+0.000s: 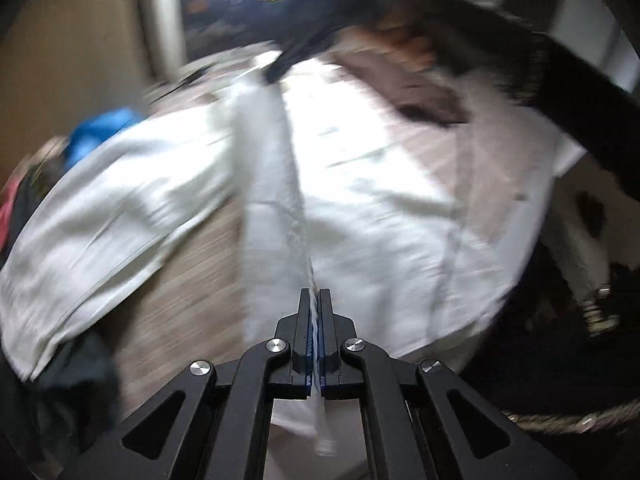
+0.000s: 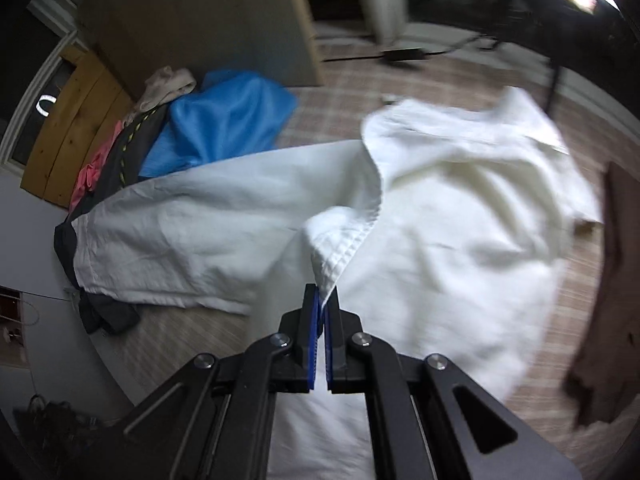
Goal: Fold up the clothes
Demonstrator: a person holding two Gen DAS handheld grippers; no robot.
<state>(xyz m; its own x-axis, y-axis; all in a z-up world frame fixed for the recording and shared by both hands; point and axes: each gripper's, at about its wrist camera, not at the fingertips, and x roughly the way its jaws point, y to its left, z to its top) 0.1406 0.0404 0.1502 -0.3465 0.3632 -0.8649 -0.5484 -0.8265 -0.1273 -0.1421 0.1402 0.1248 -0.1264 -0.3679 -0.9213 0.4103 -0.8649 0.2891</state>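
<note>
**Both grippers clamp a white garment above a striped surface**

In the left wrist view, the left gripper (image 1: 315, 294) sits at the lower centre of the frame, its two black jaws pressed together on a thin fold of the white garment (image 1: 384, 200). The cloth passes between the blue pads and hangs out below them. From the jaws, a taut ridge of fabric runs up the middle of the frame; the rest of the garment spreads left and right over a beige striped surface (image 1: 192, 280). This view is heavily blurred. At the upper right, a person's dark sleeve (image 1: 560, 92) crosses the frame. A blue cloth (image 1: 100, 132) shows at the left edge.

In the right wrist view, the right gripper (image 2: 322, 294) is also at the lower centre, jaws clenched on a stitched hem (a thick, double-sewn edge) of the same white garment (image 2: 200, 220). The hem rises from the jaws to a peak at centre frame. The garment's body lies across the middle of the frame on the striped surface (image 2: 336, 104). At the upper left, a pile holds the blue cloth (image 2: 224, 120), a dark garment with yellow markings (image 2: 124, 152), a pink item (image 2: 90, 176) and a beige item (image 2: 168, 84). A brownish cloth (image 2: 612, 300) lies at the right edge, blurred.
</note>
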